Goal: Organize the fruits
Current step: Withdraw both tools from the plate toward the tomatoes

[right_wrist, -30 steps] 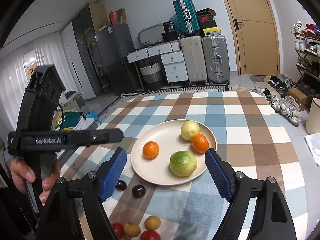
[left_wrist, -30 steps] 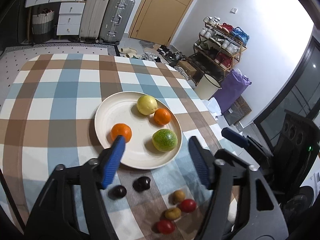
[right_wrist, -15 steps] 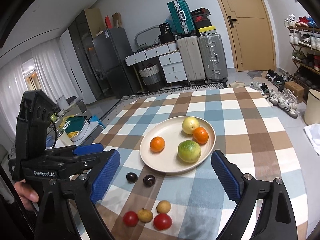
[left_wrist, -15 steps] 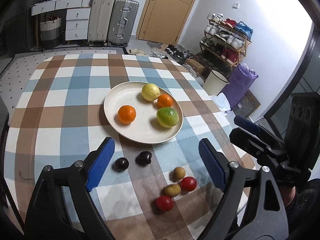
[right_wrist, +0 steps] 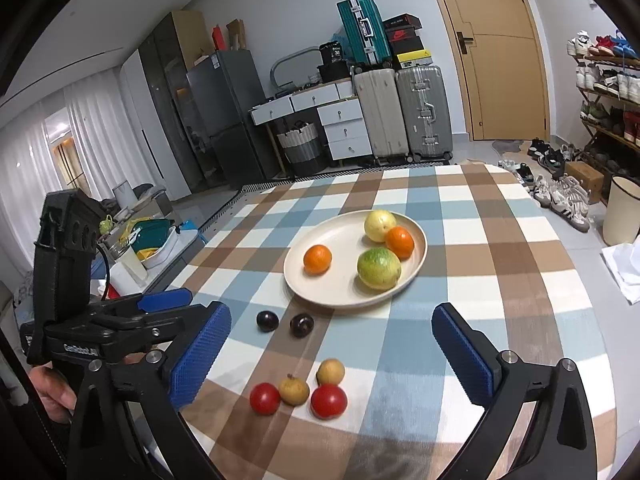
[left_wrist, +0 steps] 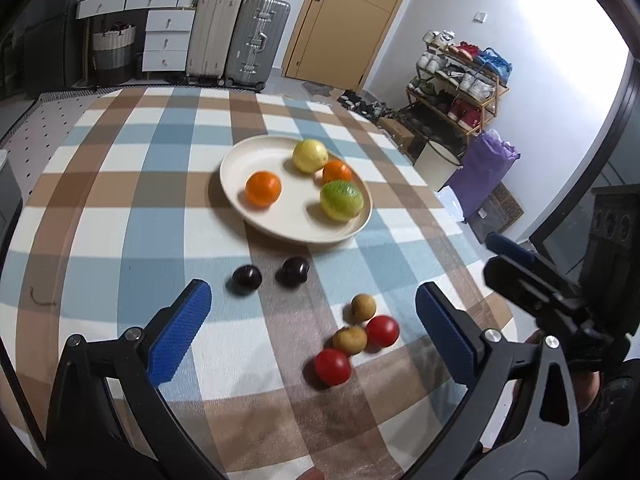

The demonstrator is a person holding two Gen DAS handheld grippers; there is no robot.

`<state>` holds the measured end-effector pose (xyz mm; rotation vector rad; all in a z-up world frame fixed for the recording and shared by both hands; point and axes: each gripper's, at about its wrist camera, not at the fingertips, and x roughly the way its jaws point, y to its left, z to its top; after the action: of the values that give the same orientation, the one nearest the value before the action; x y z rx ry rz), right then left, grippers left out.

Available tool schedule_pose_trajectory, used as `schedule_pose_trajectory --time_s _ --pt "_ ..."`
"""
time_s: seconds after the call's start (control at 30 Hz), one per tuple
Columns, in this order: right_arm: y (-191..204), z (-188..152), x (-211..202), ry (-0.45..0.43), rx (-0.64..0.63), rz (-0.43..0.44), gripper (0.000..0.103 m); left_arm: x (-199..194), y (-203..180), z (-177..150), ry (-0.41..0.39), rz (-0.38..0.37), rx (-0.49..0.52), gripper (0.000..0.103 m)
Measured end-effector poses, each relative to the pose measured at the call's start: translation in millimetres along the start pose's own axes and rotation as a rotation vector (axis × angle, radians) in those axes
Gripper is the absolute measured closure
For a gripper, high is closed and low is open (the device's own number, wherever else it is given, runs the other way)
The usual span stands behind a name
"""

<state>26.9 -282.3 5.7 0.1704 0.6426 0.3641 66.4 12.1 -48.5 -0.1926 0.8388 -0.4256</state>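
Cream plate (left_wrist: 240, 184) sits mid-table on the checked cloth (left_wrist: 120, 200) and holds four fruits: two oranges (left_wrist: 263, 188), a yellow fruit (left_wrist: 310, 155) and a green one (left_wrist: 342, 201). That part looks sorted. Left on the cloth, nearer the grippers, lie two dark plums (left_wrist: 247, 278) side by side and a tight cluster of two red tomatoes (right_wrist: 328, 401) and two small tan fruits (right_wrist: 294, 389), touching or nearly so. The left gripper (left_wrist: 312, 328) and right gripper (right_wrist: 330, 344) have just been spreading their jaws; both stand wide with nothing between them. Nothing blocks the loose fruit, though the cluster's crowding could make picking one awkward. Suitcases (right_wrist: 400, 112) and a shoe rack (left_wrist: 460, 76) stand well beyond.
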Motion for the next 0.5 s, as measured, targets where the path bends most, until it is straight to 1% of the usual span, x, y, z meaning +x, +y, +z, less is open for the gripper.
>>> schedule_pose_trajectory --time_s 0.2,0.37,0.5 --pt "2.8 -9.2 -5.6 0.001 -0.005 -0.021 0.001 11.2 -3.4 -17.3 0.024 0.025 0.032 0.001" --pt "9.1 -20.3 -4.9 -0.003 -0.045 -0.073 0.001 26.1 -1.0 -33.1 0.077 0.036 0.036 0.001" --pt "8.1 -28.5 -0.2 0.020 -0.040 -0.083 0.001 40.3 -0.8 -45.2 0.131 0.041 0.055 0.001"
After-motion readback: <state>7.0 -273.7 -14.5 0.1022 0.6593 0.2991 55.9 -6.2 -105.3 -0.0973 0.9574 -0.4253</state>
